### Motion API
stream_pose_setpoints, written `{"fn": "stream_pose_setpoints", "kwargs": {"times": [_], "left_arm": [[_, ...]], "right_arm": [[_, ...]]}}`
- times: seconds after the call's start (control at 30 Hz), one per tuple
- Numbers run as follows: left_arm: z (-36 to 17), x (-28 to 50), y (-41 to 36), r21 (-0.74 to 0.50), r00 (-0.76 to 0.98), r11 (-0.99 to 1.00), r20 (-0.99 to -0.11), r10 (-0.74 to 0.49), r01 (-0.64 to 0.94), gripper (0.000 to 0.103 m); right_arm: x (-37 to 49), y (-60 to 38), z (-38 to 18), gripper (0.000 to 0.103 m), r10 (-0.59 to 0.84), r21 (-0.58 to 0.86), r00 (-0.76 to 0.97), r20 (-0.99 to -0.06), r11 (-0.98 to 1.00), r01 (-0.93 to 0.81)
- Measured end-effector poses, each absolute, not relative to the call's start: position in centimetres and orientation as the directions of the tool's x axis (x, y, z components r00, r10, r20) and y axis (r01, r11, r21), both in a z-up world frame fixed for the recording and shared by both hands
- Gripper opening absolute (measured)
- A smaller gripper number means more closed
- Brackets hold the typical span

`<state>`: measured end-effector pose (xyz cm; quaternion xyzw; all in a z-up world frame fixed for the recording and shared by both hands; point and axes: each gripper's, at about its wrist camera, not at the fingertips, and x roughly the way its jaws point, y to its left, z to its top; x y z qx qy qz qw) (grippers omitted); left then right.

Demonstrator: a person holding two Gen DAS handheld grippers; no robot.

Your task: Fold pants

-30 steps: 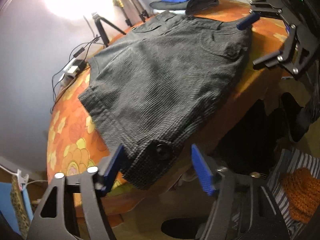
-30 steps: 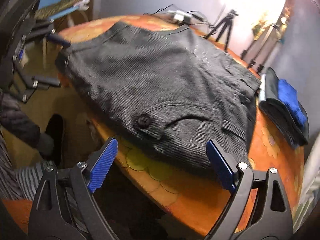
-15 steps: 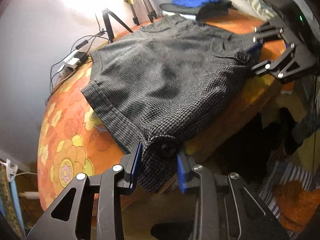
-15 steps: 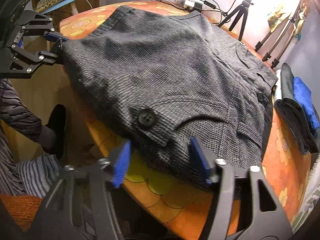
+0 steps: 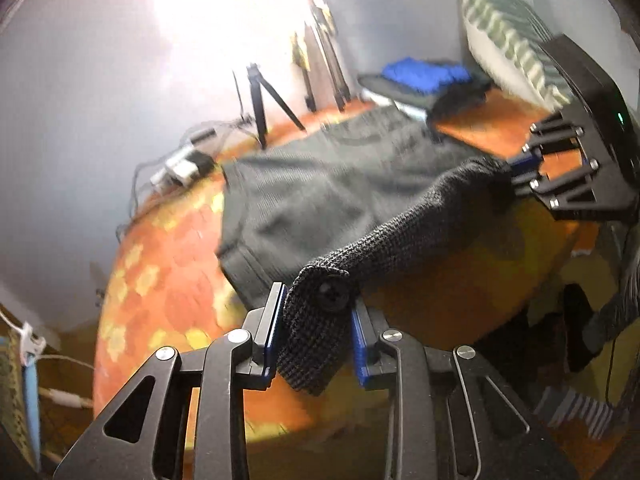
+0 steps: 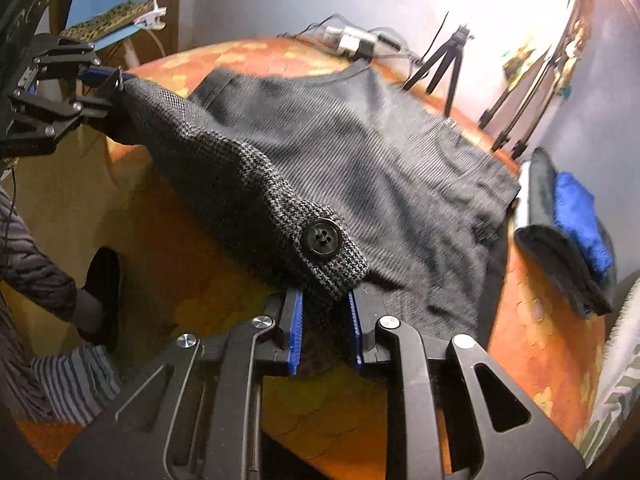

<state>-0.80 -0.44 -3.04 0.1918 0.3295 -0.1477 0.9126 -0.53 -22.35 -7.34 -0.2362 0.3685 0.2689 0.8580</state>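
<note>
Dark grey checked pants [image 5: 320, 196] lie on a round table with an orange flowered cloth [image 5: 168, 292]. My left gripper [image 5: 316, 320] is shut on the near edge of the pants at a black button [image 5: 331, 295] and holds it lifted. My right gripper [image 6: 324, 320] is shut on the other end of the same edge, by a black button [image 6: 320, 238]. The edge hangs stretched between the two grippers above the table's rim. The right gripper also shows in the left wrist view [image 5: 520, 170], and the left gripper in the right wrist view [image 6: 104, 80].
A stack of folded dark and blue clothes [image 6: 568, 220] lies at the table's far side. A power strip with cables [image 6: 356, 42] and small tripods [image 6: 444, 60] stand at the back edge. A person's leg and shoe [image 6: 100, 292] are beside the table.
Both grippers went from open to shut on the near edge of the pants and have lifted it off the table, stretching it between them.
</note>
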Motion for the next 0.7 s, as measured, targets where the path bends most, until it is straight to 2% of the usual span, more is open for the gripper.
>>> {"fn": "stream_pose_setpoints", "kwargs": {"times": [0.33, 0.5, 0.7], "left_arm": [[3.2, 4.6, -1.3, 0.313, 0.829, 0.882, -0.541, -0.139, 0.352, 0.027], [4.8, 9.9, -1.4, 0.323, 0.837, 0.885, -0.533, -0.123, 0.335, 0.027], [4.3, 17.1, -0.9, 0.29, 0.822, 0.902, -0.558, -0.112, 0.32, 0.027]], "right_arm": [[3.5, -23.8, -0.6, 0.018, 0.277, -0.275, 0.711, -0.646, 0.785, -0.556], [8.7, -23.5, 1.4, 0.016, 0.255, -0.318, 0.734, -0.629, 0.778, -0.542], [16.1, -22.7, 1.8, 0.016, 0.229, -0.338, 0.716, -0.659, 0.76, -0.555]]}}
